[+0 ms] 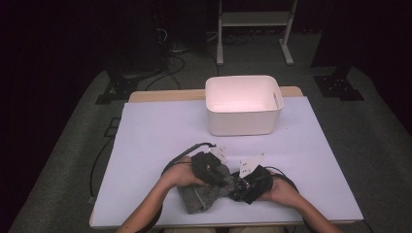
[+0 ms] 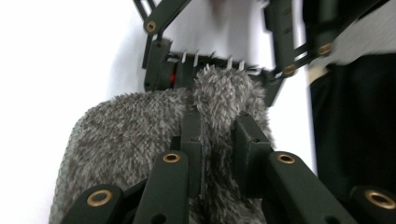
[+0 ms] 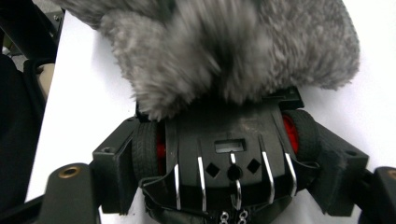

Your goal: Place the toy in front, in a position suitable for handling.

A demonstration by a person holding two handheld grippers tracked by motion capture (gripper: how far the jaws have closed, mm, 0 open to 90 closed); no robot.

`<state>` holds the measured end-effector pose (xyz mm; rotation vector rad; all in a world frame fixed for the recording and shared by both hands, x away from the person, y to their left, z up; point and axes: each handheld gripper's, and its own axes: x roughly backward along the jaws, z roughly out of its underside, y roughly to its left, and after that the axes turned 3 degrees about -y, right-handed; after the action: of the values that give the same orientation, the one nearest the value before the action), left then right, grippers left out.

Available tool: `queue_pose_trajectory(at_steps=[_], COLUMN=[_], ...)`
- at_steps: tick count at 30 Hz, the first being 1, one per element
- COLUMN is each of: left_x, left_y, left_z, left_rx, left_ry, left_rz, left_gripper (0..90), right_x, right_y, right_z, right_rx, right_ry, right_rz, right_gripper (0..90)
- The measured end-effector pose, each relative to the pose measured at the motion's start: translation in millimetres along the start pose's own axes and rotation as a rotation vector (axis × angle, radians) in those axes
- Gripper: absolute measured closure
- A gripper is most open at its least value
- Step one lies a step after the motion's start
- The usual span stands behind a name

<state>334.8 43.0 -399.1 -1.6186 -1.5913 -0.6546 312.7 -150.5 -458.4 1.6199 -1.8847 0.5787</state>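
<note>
White desk (image 1: 160, 131) below, left tool (image 2: 219, 140) pinches the fuzzy grey cloth (image 2: 126, 140) while the right tool (image 3: 224, 154) clamps the black toy car (image 3: 229, 158); best peel slowly, car held steady.

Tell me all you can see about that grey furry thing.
The grey furry cloth looks like soft, mottled fleece, lying crumpled on the white table near its front edge. The left tool pinches a raised fold of it. Its far end drapes over a black toy car held by the right tool.
</note>
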Motion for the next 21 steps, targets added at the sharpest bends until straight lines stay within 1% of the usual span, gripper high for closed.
queue_pose_trajectory(at_steps=[1, 2, 3, 4, 6, 7, 8, 9, 10, 11, 13, 14, 17, 18, 19, 20, 21], left_x=[0.5, 1.4, 2.9, 4.8, 12.3, 12.3, 15.6, 22.5, 22.5, 26.0, 32.5, 36.7, 37.7, 36.7, 33.0, 33.0, 30.3], left_y=[-1.1, -1.8, -2.2, -2.7, -4.5, -4.5, -4.3, -4.9, -4.9, -4.5, -3.4, -3.0, -4.5, -5.8, -7.8, -7.8, -8.6], left_z=[0.5, 1.8, 3.5, 5.9, 16.8, 16.8, 21.3, 30.7, 30.7, 35.2, 42.9, 48.1, 49.0, 47.7, 42.0, 42.0, 38.2], left_rx=[-0.003, -0.003, 0.003, 0.004, 0.021, 0.021, 0.021, 0.041, 0.041, 0.048, 0.059, 0.070, 0.073, 0.068, 0.051, 0.051, 0.042], left_ry=[0.005, 0.012, 0.018, 0.025, 0.032, 0.032, 0.034, 0.039, 0.039, 0.041, 0.055, 0.053, 0.036, 0.031, 0.037, 0.037, 0.036], left_rz=[-0.009, -0.023, -0.032, -0.041, -0.058, -0.058, -0.064, -0.075, -0.075, -0.081, -0.098, -0.108, -0.095, -0.088, -0.077, -0.077, -0.069], left_gripper=[76.4, 76.6, 77.1, 77.1, 77.2, 77.1, 77.1, 77.1, 77.1, 77.1, 77.0, 76.7, 75.8, 75.8, 75.8, 75.8, 75.8], right_x=[-0.2, -0.1, 0.0, 0.0, -0.3, -0.3, -0.3, -0.5, -0.6, -0.6, -0.4, -0.5, -0.6, -0.9, -0.9, -0.9, -0.9], right_y=[1.4, 0.8, 1.3, 1.3, 3.8, 4.5, 4.5, 4.6, 4.1, 4.1, 3.7, 3.9, 4.6, 5.3, 5.2, 5.2, 5.3], right_z=[0.5, 0.8, 0.8, 0.8, 1.9, 2.3, 2.3, 3.1, 3.7, 3.7, 4.6, 5.1, 5.7, 5.8, 5.9, 5.9, 5.9], right_rx=[0.002, 0.019, 0.007, 0.007, 0.004, 0.007, 0.007, 0.017, 0.022, 0.022, 0.017, 0.005, 0.011, 0.022, 0.023, 0.023, 0.022], right_ry=[-0.003, 0.000, -0.004, -0.004, -0.013, -0.014, -0.014, -0.019, -0.022, -0.022, -0.028, -0.035, -0.036, -0.035, -0.035, -0.035, -0.034], right_rz=[0.003, 0.008, 0.008, 0.008, 0.016, 0.020, 0.020, 0.025, 0.024, 0.024, 0.022, 0.019, 0.024, 0.029, 0.029, 0.029, 0.028], right_gripper=[22.4, 22.4, 22.4, 22.4, 22.3, 22.3, 22.3, 22.4, 22.4, 22.4, 22.4, 22.4, 22.3, 22.3, 22.3, 22.3, 22.3])
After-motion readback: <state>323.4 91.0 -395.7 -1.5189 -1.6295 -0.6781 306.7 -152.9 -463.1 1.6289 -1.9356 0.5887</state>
